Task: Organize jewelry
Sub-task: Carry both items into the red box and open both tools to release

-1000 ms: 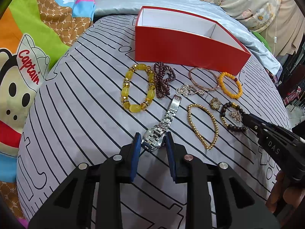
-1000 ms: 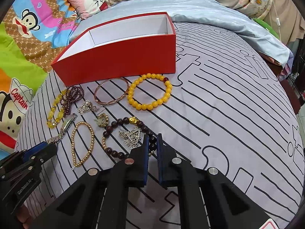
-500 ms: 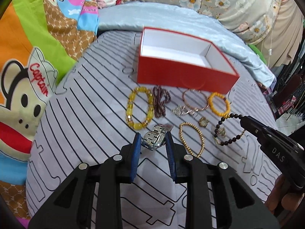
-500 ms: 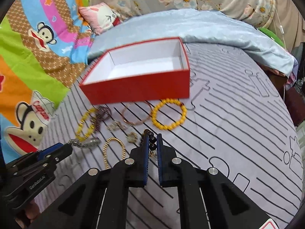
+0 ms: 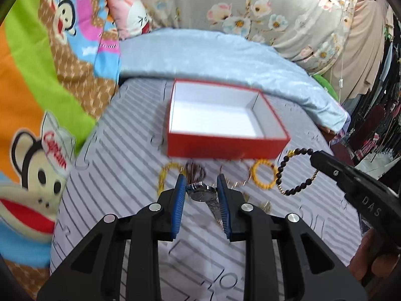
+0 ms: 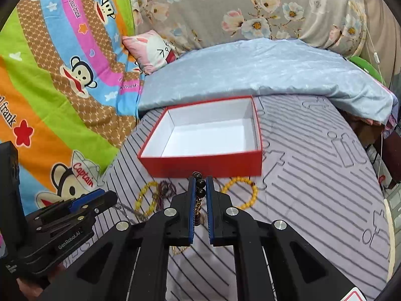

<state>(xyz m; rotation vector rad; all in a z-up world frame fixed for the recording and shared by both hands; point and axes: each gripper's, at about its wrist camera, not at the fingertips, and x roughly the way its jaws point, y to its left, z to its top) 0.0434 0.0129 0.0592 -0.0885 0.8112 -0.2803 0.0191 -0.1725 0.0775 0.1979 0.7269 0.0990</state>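
Silver watch (image 5: 200,192) clamped in left gripper (image 5: 201,195), dark bead bracelet (image 5: 293,173) pinched in right gripper (image 6: 199,193), both short of red box (image 5: 225,148)

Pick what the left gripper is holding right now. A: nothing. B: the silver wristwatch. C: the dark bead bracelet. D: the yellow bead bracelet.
B: the silver wristwatch sits pinched between the left gripper's blue pads, its band hanging below, while the dark bead bracelet dangles from the right gripper.

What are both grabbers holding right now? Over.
Left gripper shut on watch. Right gripper shut on dark bead bracelet, lifted. Red box ahead, nothing inside, path open.
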